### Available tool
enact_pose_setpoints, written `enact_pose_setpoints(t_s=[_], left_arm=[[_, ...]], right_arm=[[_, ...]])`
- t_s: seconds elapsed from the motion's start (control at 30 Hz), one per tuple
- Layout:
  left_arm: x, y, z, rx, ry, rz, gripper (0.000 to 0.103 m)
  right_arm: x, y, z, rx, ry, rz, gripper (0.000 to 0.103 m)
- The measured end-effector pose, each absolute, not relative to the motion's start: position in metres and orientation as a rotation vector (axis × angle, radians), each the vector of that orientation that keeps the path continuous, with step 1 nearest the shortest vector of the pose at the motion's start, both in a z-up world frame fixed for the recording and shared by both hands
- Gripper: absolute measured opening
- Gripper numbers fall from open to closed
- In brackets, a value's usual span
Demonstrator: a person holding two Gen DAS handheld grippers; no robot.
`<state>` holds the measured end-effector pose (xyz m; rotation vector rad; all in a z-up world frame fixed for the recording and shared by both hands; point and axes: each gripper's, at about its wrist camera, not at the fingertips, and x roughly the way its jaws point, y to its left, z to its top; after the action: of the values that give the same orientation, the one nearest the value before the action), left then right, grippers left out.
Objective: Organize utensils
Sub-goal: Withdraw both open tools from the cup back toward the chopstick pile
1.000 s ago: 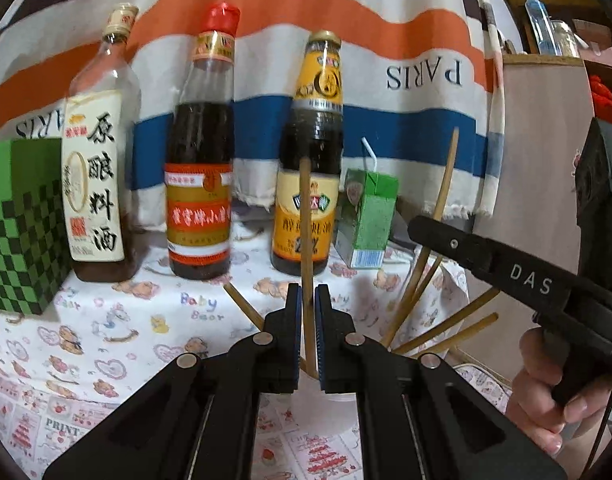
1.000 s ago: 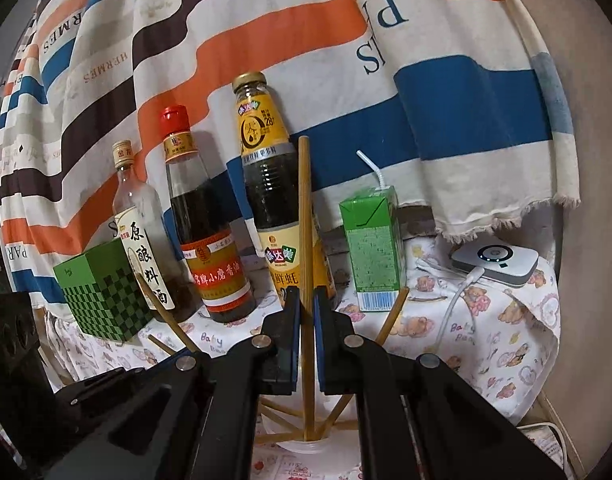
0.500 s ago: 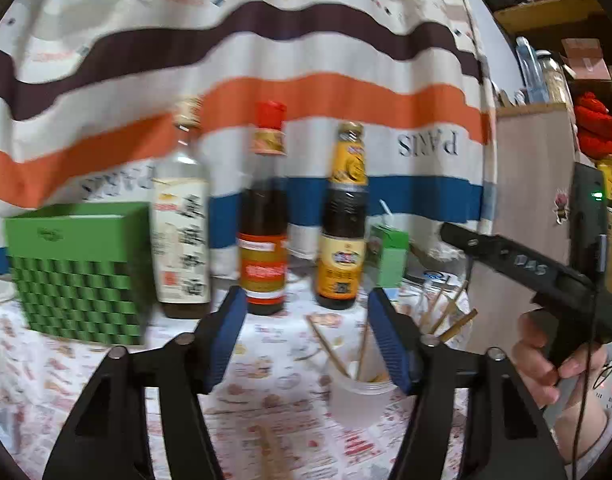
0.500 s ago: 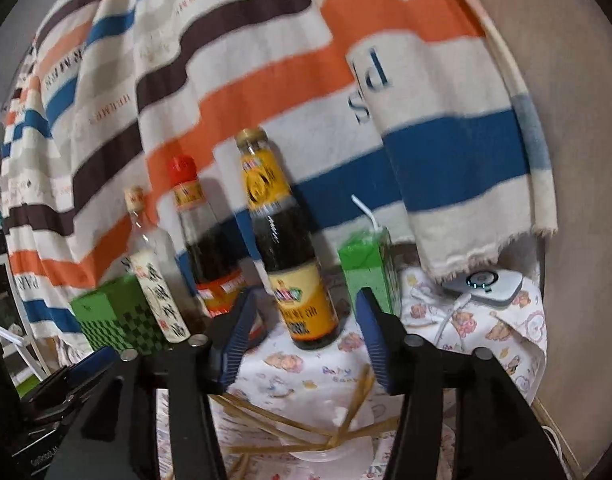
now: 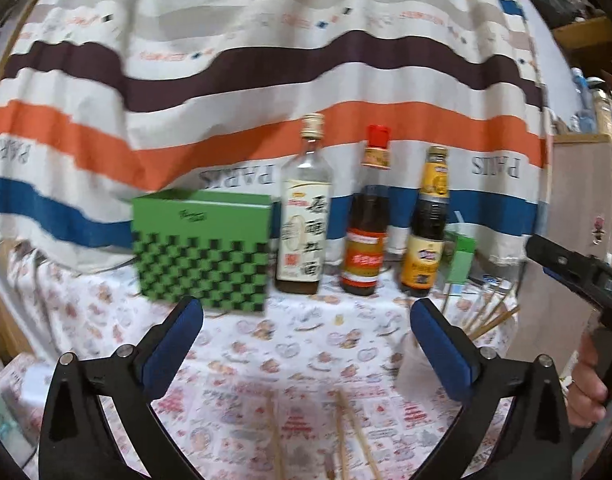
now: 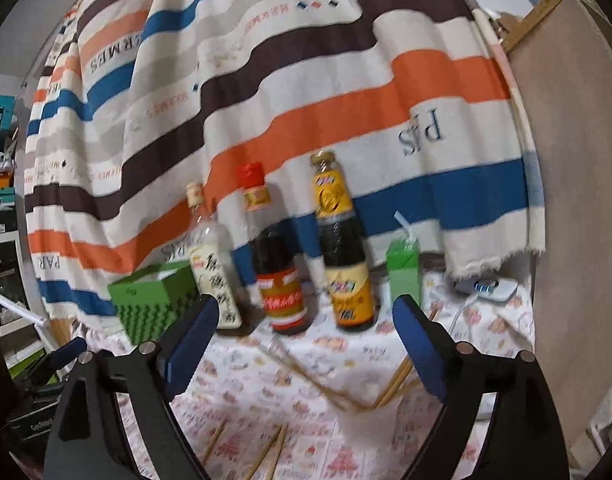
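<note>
Several loose chopsticks (image 5: 338,436) are seen lying on the printed tablecloth (image 5: 306,344), just below and ahead of the left gripper (image 5: 306,334); their long axes run roughly away from the camera, in line with the fingers. In the right wrist view the same loose sticks (image 6: 266,454) lie low between the jaws of the right gripper (image 6: 306,338), angled slightly.

Both grippers are released: jaws have just been opening and stand wide, with nothing between the pads and nothing touched.

Off to the left gripper's right, a translucent cup (image 5: 416,364) holds the chopsticks already gathered (image 5: 488,316), fanned outward. In the right view the cup (image 6: 366,424) sits just ahead, toward the right finger.

The next pick is judged to call for a downward reach; either hand seems about equally near.

Farther back, three sauce bottles (image 5: 366,220), a green checkered box (image 5: 202,256) and a green drink carton (image 6: 404,272) are noted before a striped cloth (image 5: 266,60).
</note>
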<state>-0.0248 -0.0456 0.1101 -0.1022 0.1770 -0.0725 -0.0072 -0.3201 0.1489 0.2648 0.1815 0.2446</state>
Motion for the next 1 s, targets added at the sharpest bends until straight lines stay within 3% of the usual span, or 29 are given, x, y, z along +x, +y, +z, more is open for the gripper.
enact_pose_setpoints(t_s=[0.6,1.0], left_arm=[[-0.006,-0.017,0.047,-0.034,0.334,0.044,0.103],[0.053,-0.009,-0.014,-0.171,0.776,-0.048,0.103]], right_arm=[[0.022,-0.291,0.059,0.231,0.428,0.226,0.092],[0.043,-0.278,0.031,0.164,0.555,0.145,0.092]])
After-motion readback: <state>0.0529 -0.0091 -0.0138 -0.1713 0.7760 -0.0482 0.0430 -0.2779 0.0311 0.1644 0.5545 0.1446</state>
